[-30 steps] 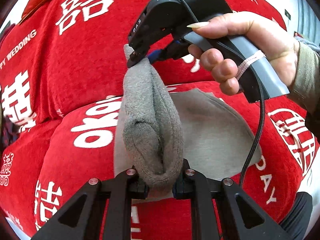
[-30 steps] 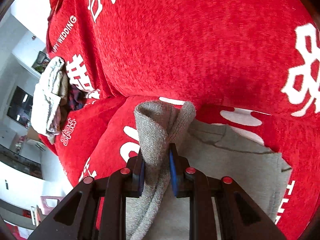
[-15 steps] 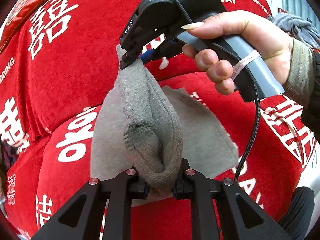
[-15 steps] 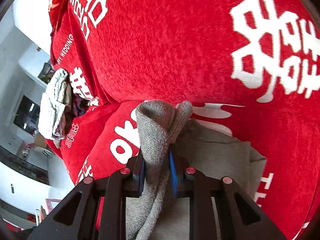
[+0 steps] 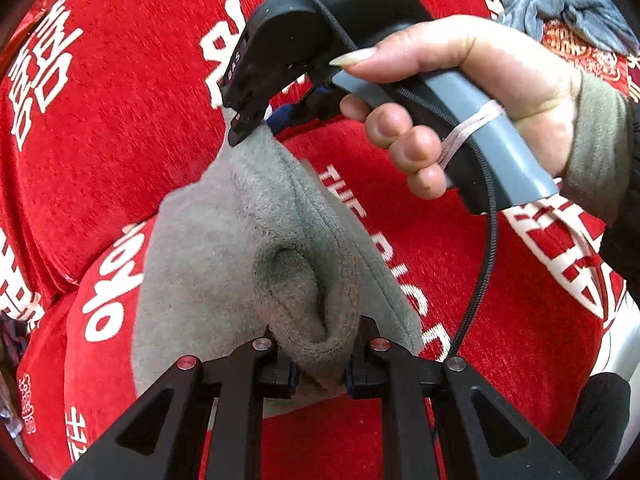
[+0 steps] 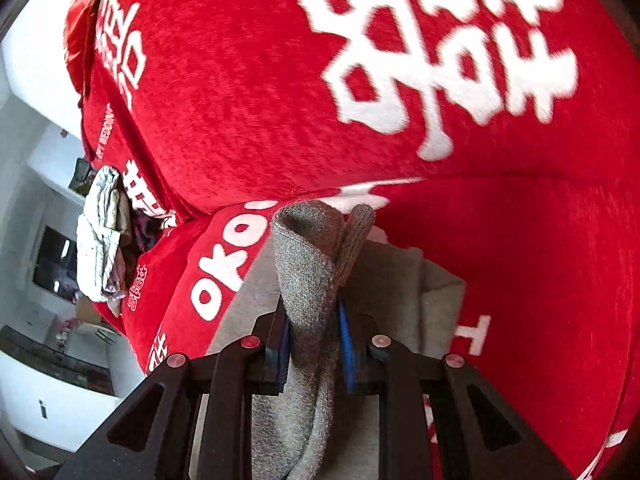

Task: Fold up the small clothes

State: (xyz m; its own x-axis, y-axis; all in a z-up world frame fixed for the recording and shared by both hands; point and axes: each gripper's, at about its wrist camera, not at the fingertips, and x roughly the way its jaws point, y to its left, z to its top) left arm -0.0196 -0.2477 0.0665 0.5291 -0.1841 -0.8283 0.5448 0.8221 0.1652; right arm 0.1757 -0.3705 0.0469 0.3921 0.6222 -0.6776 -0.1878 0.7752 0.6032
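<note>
Red sofa cover (image 5: pixel 120 128) with white lettering fills the background, and on its seat lies a grey garment (image 5: pixel 208 264). Left gripper (image 5: pixel 320 364) pinches a bunched fold at the garment's near edge. Right gripper (image 5: pixel 250 130), held in a hand (image 5: pixel 472 92), clamps the garment's far corner, lifted above the seat. Beside the sofa cover, pale clothes (image 6: pixel 100 240) lie heaped.

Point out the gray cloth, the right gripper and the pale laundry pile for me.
gray cloth (image 5: pixel 224 256): left wrist view, on its broad lifted face.
right gripper (image 5: pixel 250 130): left wrist view, at its tips pinching the cloth's far corner.
pale laundry pile (image 6: pixel 98 236): right wrist view, on its crumpled middle.
</note>
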